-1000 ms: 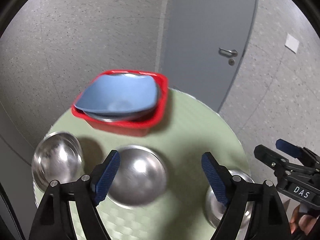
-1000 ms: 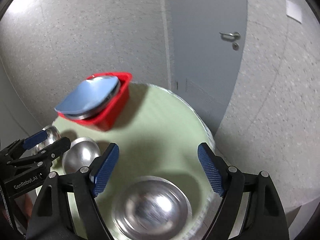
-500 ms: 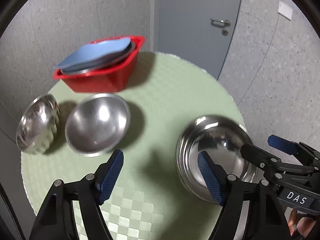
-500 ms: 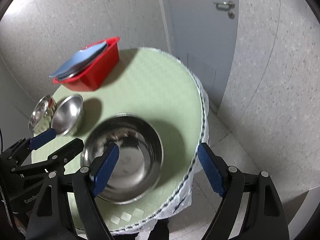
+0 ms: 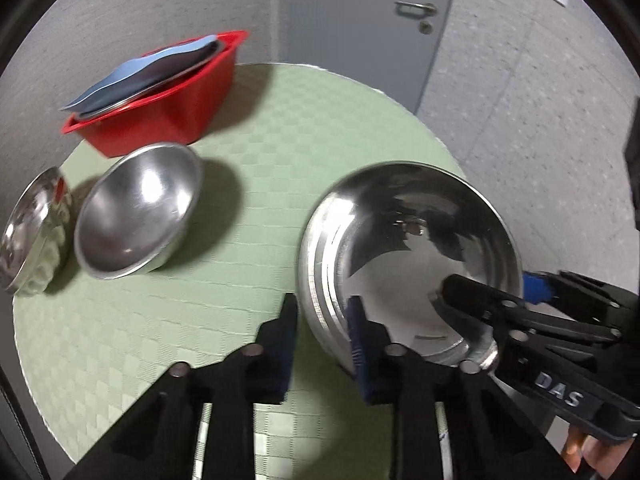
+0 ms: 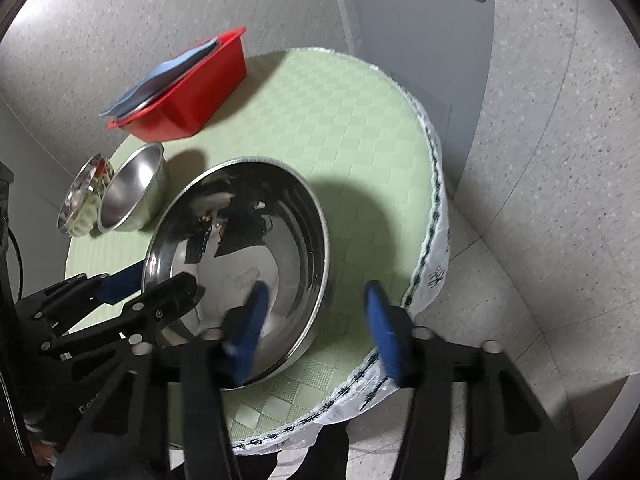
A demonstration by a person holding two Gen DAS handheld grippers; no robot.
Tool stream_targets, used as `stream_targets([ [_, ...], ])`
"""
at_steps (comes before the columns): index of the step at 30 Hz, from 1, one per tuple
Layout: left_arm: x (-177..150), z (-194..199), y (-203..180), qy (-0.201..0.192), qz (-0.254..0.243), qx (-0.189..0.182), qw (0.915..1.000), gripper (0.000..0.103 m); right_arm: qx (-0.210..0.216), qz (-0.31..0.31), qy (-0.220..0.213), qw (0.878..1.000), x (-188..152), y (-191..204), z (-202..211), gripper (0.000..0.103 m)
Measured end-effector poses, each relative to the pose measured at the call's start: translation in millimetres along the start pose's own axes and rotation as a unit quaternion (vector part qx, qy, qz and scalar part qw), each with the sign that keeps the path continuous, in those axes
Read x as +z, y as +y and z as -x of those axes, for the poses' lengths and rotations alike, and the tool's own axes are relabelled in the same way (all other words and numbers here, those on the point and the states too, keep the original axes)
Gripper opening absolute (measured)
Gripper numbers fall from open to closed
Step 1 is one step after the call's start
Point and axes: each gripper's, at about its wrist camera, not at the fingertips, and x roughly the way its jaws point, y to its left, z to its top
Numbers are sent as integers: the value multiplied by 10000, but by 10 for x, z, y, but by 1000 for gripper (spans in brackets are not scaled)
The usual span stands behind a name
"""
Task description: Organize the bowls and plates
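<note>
Round table (image 5: 320,128) under a pale green checked cloth, set against speckled grey walls with a grey door (image 5: 360,12) behind; nothing else in the room shows.

Left wrist view: large steel bowl (image 5: 412,256) sits at the near right of the table; left gripper (image 5: 322,336) straddles its near-left rim, one pad outside the wall, one inside; jaws closing, narrow, seemingly just pinching the rim. Right gripper (image 5: 492,296) enters from the right edge, astride the opposite rim. Smaller steel bowl (image 5: 140,208) rests tilted further left; beside it a shallow steel dish (image 5: 32,228) at the table edge. Red tub (image 5: 160,108) at the back holds stacked plates, a blue plate (image 5: 136,68) uppermost.

Right wrist view: right gripper (image 6: 316,320) has one finger inside the big bowl, the other outside over the table edge; jaws closing, a clear gap remaining, rim between but not yet pressed. Two-sided hold presumably chosen because the bowl is wide and slick; likely headed for stacking.
</note>
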Motion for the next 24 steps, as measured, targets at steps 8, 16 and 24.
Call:
stream_targets([
  [8, 51, 94, 155, -109, -48, -317, 9994, 14, -42, -131, -37, 9999, -23, 31, 73, 26],
  [16, 104, 610, 658, -640, -181, -462, 9967, 13, -23, -181, -501, 9986, 164, 490, 413, 26],
  [24, 28, 1000, 1764, -856, 38, -397, 9955, 13, 98, 130, -725, 9972, 428, 1502, 399, 26],
])
